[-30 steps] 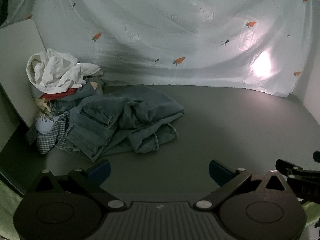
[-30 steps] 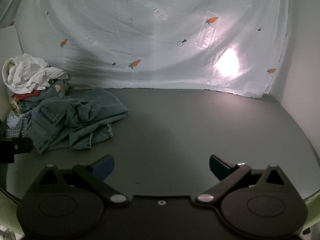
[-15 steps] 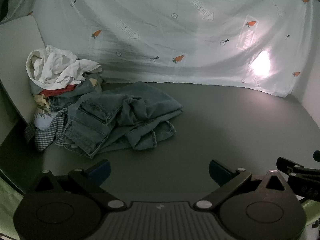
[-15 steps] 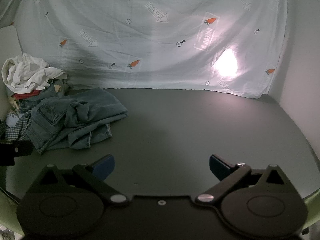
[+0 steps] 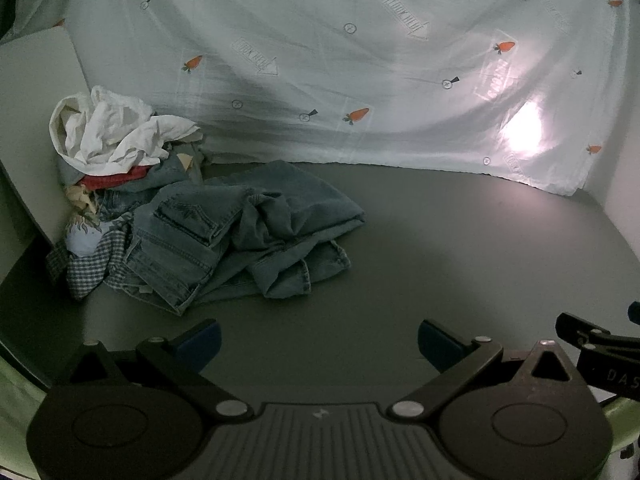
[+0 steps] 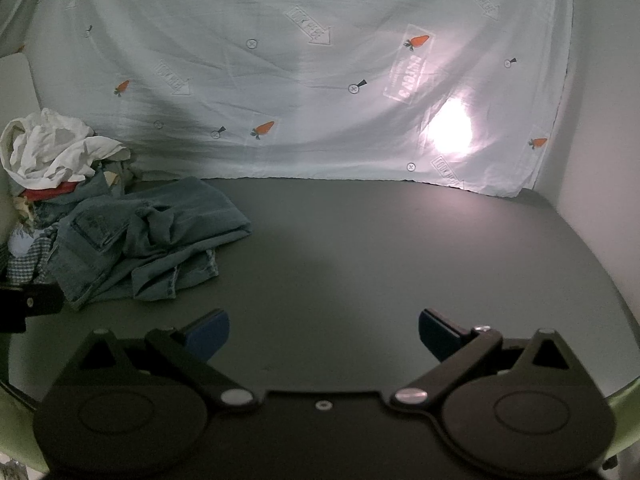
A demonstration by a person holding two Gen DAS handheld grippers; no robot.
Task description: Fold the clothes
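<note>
A crumpled pair of blue jeans (image 5: 240,232) lies on the dark table at the left; it also shows in the right wrist view (image 6: 152,236). Behind it is a heap of clothes with a white garment (image 5: 116,132) on top, a red one and a checked cloth (image 5: 88,268) lower down. My left gripper (image 5: 318,340) is open and empty, near the table's front edge, short of the jeans. My right gripper (image 6: 324,330) is open and empty, to the right of the jeans, over bare table.
A white sheet with carrot prints (image 5: 360,60) hangs behind the table, with a bright light spot (image 6: 450,132). A pale board (image 5: 36,120) stands at the left behind the heap. A white wall (image 6: 600,120) bounds the right. The dark table (image 6: 400,248) spreads right of the jeans.
Both views have drifted slightly; the left gripper has pulled back a little from the jeans. Both grippers stay open and the clothes have not moved.
</note>
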